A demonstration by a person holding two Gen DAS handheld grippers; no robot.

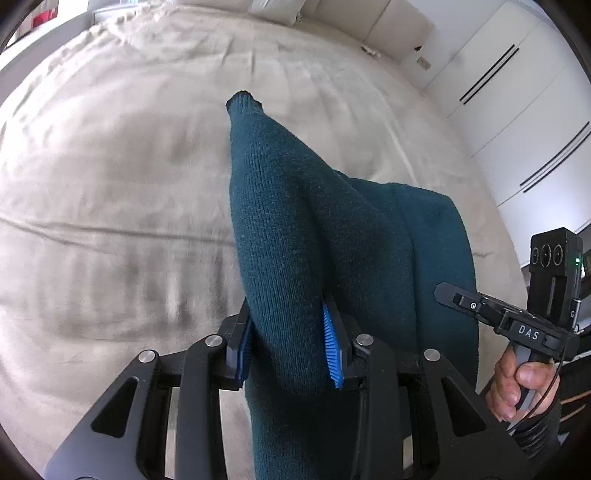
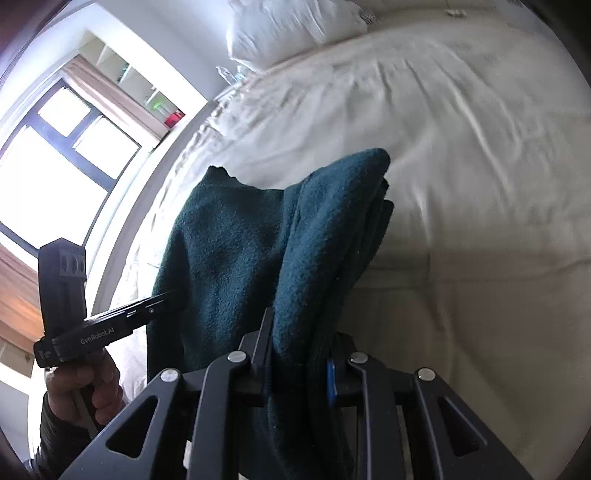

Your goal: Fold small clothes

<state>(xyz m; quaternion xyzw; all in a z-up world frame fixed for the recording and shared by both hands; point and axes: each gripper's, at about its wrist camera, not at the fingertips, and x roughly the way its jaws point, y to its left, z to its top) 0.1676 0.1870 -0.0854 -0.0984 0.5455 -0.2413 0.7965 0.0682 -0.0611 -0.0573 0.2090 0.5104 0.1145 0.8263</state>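
Observation:
A dark teal knitted garment (image 1: 295, 236) hangs in the air above the bed, held by both grippers. My left gripper (image 1: 293, 343) is shut on a bunched fold of it between its blue pads (image 1: 332, 347). My right gripper (image 2: 301, 365) is shut on another thick fold of the garment (image 2: 258, 240). In the left wrist view the right gripper (image 1: 461, 295) shows at the right edge with its tips in the cloth. In the right wrist view the left gripper (image 2: 159, 302) shows at the left, its tips in the cloth.
A beige bedspread (image 1: 129, 184) covers the bed below. A white pillow (image 2: 291, 29) lies at the bed's head. White wardrobe doors (image 1: 517, 92) stand beyond the bed on one side, a window (image 2: 48, 158) on the other.

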